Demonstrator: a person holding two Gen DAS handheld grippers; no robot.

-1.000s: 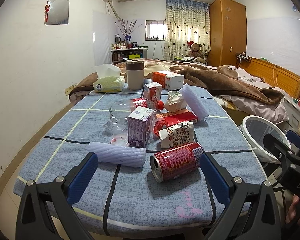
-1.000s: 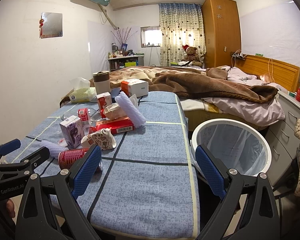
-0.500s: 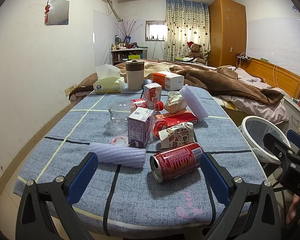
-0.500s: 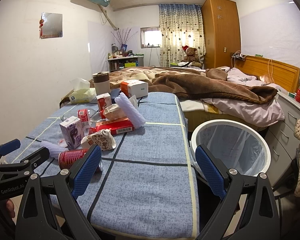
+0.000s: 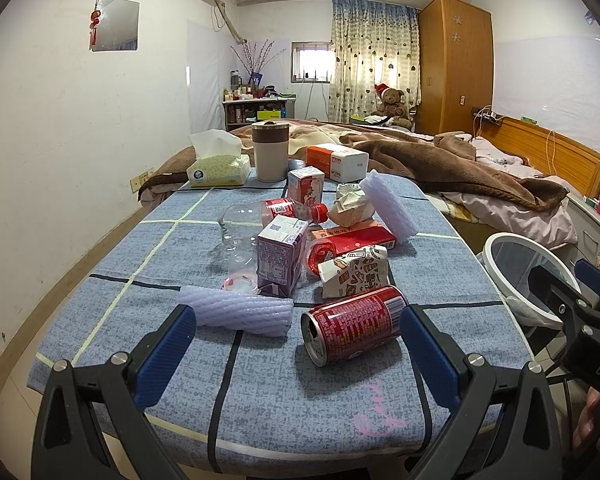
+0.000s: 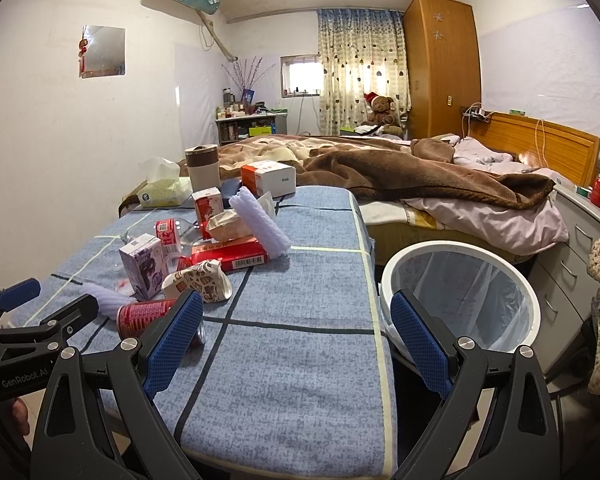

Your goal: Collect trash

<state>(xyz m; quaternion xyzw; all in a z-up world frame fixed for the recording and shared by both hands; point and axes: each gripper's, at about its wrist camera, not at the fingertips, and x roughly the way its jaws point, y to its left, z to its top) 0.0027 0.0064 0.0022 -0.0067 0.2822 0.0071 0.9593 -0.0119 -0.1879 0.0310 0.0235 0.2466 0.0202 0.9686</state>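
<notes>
Trash lies on the blue-checked table (image 5: pixel 260 380): a red can (image 5: pixel 354 322) on its side, a lilac foam sleeve (image 5: pixel 236 310), a purple carton (image 5: pixel 280 260), a crumpled printed paper cup (image 5: pixel 354 270), a clear bottle (image 5: pixel 268 216) and a red flat box (image 5: pixel 354 236). My left gripper (image 5: pixel 298 350) is open and empty, just short of the can. My right gripper (image 6: pixel 296 338) is open and empty over the table's near right part, with the white bin (image 6: pixel 460 292) to its right.
A tissue box (image 5: pixel 216 168), a brown-lidded cup (image 5: pixel 270 152) and an orange-white box (image 5: pixel 336 162) stand at the table's far end. A bed (image 6: pixel 420 184) with a brown blanket lies behind. Grey drawers (image 6: pixel 572 256) stand right of the bin.
</notes>
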